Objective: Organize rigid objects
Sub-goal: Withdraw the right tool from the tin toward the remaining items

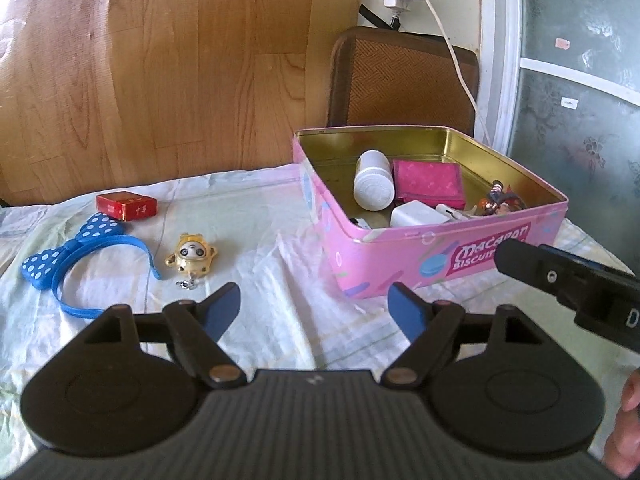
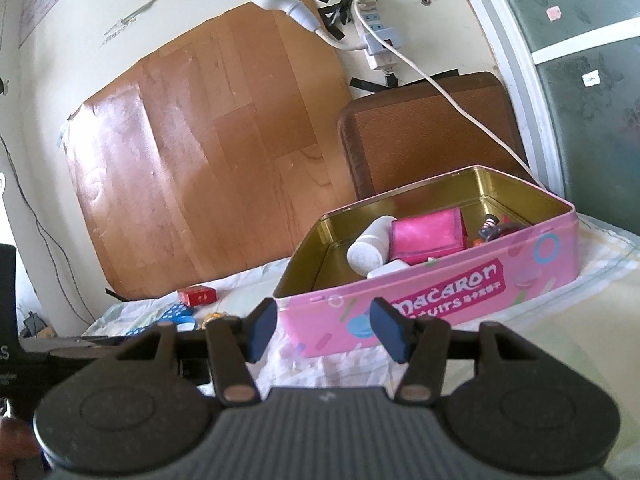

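A pink macaron biscuit tin stands open on the cloth-covered table; it also shows in the right wrist view. Inside lie a white bottle, a pink wallet, a white charger and a small figurine. Left of the tin lie a red box, a blue polka-dot bow headband and a yellow panda keychain. My left gripper is open and empty, near the tin's front left corner. My right gripper is open and empty, in front of the tin.
A wooden board leans on the wall behind the table. A brown woven chair back stands behind the tin. A power strip with a white cable hangs above. A glass door is at the right.
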Motion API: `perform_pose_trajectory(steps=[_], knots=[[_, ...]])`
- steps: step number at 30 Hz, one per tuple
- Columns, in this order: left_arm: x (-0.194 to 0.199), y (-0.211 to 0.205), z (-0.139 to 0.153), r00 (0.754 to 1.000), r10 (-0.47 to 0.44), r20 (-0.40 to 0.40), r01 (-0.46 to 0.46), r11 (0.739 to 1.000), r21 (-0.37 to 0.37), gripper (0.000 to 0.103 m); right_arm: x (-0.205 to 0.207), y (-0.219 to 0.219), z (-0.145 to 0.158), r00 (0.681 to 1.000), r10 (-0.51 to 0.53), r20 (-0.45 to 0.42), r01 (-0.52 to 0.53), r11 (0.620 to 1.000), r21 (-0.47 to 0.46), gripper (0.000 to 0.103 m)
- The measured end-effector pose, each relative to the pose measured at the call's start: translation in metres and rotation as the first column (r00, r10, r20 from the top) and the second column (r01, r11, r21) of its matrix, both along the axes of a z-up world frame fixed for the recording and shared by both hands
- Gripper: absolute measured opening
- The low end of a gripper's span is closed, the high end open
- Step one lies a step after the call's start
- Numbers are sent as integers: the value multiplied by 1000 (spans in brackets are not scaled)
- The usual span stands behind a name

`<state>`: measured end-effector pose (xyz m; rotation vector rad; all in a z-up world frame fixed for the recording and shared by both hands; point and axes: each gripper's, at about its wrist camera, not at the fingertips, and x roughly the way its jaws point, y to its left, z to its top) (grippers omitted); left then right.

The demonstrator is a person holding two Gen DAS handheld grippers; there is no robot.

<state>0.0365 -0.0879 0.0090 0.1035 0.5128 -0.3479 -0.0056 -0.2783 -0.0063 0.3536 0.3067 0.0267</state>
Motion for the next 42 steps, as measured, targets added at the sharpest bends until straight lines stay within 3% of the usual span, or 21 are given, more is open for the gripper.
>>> perform_pose_trajectory(steps=[21,42], knots=[[2,24,-11,999,48,-8,-47,999,5,83,5,21,-4,999,37,-32,-38,999,-31,53],[23,77,-32,985,163,-47,-164,986,-17,83,29,63,-13,988,110,-104,-119,989,-91,53]])
